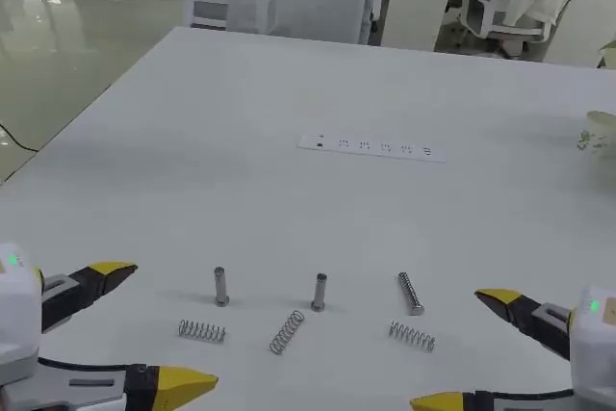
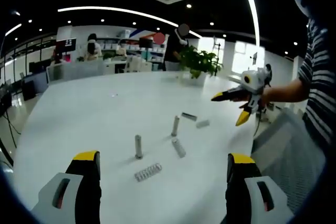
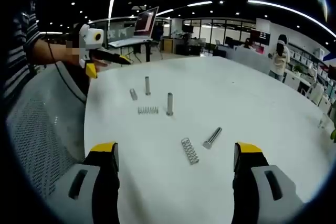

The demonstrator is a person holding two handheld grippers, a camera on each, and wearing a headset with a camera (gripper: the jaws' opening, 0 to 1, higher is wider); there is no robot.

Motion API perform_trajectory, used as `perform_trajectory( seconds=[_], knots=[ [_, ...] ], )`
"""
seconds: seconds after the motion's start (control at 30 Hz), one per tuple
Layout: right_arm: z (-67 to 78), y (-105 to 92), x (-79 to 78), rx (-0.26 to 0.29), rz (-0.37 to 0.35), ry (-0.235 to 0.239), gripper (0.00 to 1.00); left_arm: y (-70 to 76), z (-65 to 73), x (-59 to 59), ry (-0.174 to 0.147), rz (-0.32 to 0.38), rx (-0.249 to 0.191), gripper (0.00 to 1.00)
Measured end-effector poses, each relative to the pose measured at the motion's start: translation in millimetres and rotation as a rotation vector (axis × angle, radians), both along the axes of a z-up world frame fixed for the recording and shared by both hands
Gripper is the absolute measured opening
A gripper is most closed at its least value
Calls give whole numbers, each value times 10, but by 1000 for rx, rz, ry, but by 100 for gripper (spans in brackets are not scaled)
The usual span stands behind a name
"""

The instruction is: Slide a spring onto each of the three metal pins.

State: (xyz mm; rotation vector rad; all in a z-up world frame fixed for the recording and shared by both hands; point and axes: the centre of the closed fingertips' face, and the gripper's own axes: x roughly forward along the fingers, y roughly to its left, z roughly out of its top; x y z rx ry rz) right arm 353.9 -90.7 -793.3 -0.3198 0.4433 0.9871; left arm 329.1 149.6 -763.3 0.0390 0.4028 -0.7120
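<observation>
Springs [image 1: 287, 331] lie by pins [image 1: 320, 292]; L gripper [image 1: 171, 326], R gripper [image 1: 446, 347] jaws spread.

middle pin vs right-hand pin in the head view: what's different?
Pose: the middle pin stands upright on the table; the right-hand pin lies on its side, which is plain in the right gripper view.
Nearby spring: the middle spring angles toward the middle pin's base; the right spring lies in front of the right-hand pin.
Shared: both are bare metal and neither carries a spring yet.
</observation>
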Motion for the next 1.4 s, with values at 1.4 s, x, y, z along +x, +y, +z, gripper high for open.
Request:
perform_trajectory(
  seconds=[1.4],
  knots=[
    [34, 95, 228, -14, 31, 10, 88, 19, -33, -15, 15, -2, 2, 98]
  ],
)
